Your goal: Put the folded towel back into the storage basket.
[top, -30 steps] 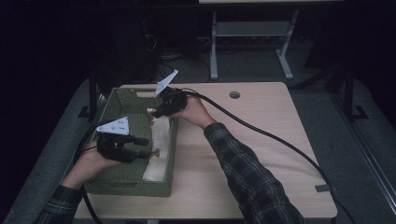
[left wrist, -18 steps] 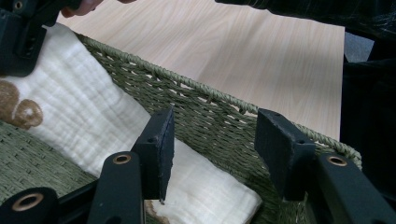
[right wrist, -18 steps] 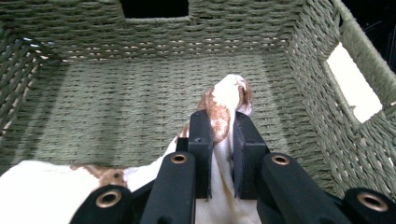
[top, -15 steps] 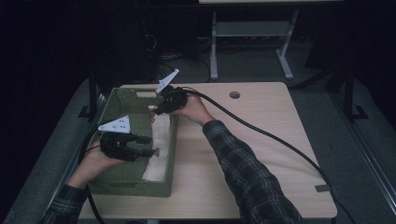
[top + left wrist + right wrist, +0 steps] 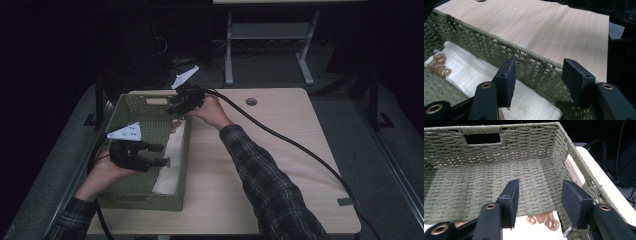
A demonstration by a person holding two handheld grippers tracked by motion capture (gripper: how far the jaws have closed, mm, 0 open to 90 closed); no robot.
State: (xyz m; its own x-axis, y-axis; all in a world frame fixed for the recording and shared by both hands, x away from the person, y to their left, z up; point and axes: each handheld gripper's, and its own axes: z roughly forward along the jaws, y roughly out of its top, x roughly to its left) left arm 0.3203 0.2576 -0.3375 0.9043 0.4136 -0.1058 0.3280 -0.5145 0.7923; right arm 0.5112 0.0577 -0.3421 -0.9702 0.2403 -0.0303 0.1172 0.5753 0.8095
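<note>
**Both grippers open above the folded cloth**

The right gripper has just been opening its fingers; nothing is between them. The left gripper fingers stand apart too. The white cloth lies inside the green basket on the tabletop.

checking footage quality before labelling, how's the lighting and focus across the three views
High view: dim, the room behind nearly black, the table lit evenly, the basket murky and soft. Left gripper view: brighter; the fingers close up slightly soft, the white cloth and basket weave fairly crisp, no glare. Right gripper view: even light on the weave, black beyond the rim, the right edge dark.
</note>
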